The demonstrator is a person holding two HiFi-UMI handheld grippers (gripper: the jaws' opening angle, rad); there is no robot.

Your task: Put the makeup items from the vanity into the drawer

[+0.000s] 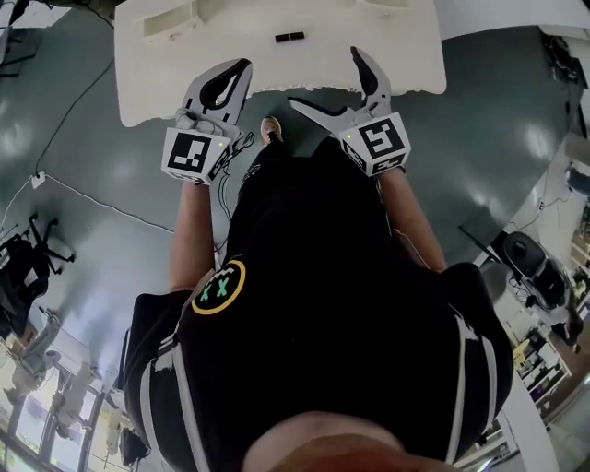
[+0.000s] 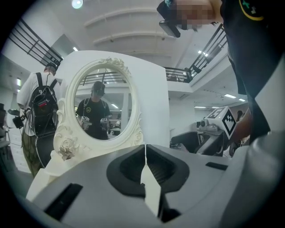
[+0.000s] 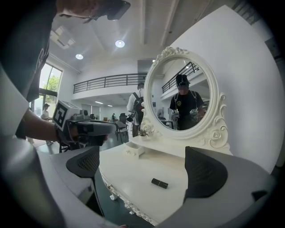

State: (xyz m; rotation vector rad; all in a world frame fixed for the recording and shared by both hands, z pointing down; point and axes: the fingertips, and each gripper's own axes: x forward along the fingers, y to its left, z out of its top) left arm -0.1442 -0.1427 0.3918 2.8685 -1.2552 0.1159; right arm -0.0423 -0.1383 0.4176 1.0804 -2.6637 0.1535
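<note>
On the white table (image 1: 184, 55), at twelve o'clock from the person, lies one small black tube (image 1: 289, 37). It looks like a lipstick and lies flat on its side, all alone, with bare table around it. A little white box (image 1: 171, 20) stands at nine o'clock from the tube, well apart. It may hold the drawer, but I cannot tell. The left claw (image 1: 243, 66) hangs at seven o'clock from the tube, over the table's front edge. Its two jaws are pressed together, with nothing between them. The right claw (image 1: 324, 78) hangs at five o'clock from the tube. Its jaws are spread wide and hold nothing. The right gripper view shows the tube far ahead, between the two jaws, with the round mirror (image 3: 185, 95) behind. The tube is likely light, hard and smooth. It is round, so a bump could make it roll away. A good hold would be across its middle, on the two long sides, with a gentle squeeze.
</note>
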